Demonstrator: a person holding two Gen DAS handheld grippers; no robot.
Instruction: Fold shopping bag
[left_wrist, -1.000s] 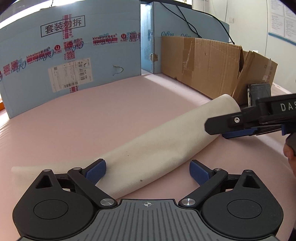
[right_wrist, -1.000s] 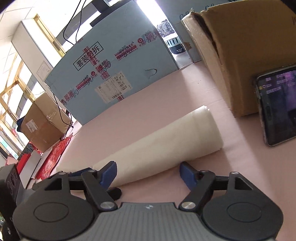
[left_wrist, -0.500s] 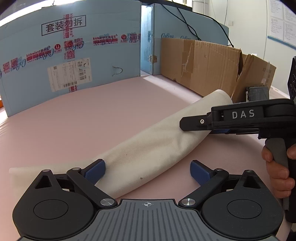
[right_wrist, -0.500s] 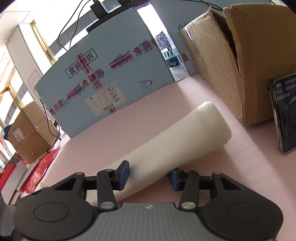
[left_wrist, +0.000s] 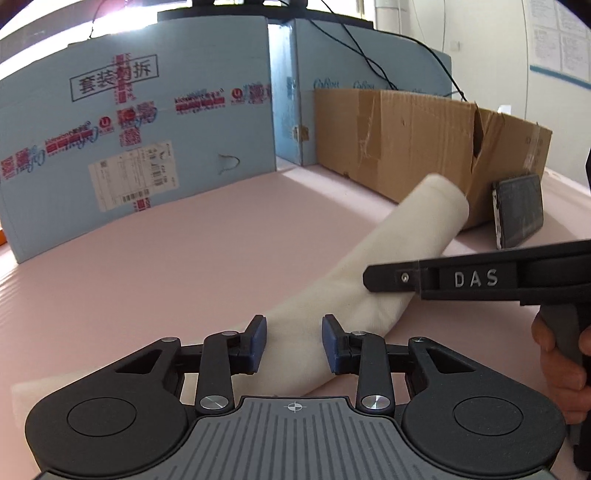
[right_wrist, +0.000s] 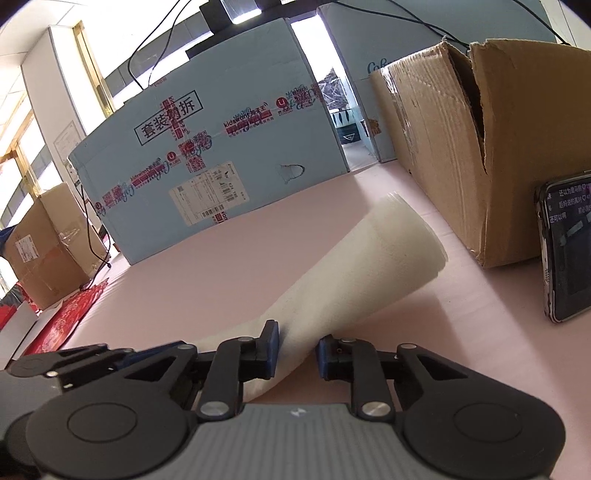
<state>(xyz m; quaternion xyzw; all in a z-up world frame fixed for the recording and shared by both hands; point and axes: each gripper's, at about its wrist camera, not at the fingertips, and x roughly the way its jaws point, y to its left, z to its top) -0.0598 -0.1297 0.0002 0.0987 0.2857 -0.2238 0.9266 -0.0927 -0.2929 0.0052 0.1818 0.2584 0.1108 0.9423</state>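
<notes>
Since a second back, narrowed from wide to closing on the rolled shopping bag (left_wrist: 373, 266), left gripper (left_wrist: 293, 341) at 6 o'clock, right gripper (right_wrist: 295, 349) from 3; lies diagonally on the pink table (left_wrist: 184, 258); soft, light, squashes easily, best pinched mid-roll.

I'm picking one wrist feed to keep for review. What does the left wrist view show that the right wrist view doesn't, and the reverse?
Only the left wrist view: the right claw seen from the side, and the hand on its grip.

Only the right wrist view: the taped brown box and red packaging at far left.

Both: the rolled bag, with both claws closing on it, the phone, the torn carton and the blue box.
</notes>
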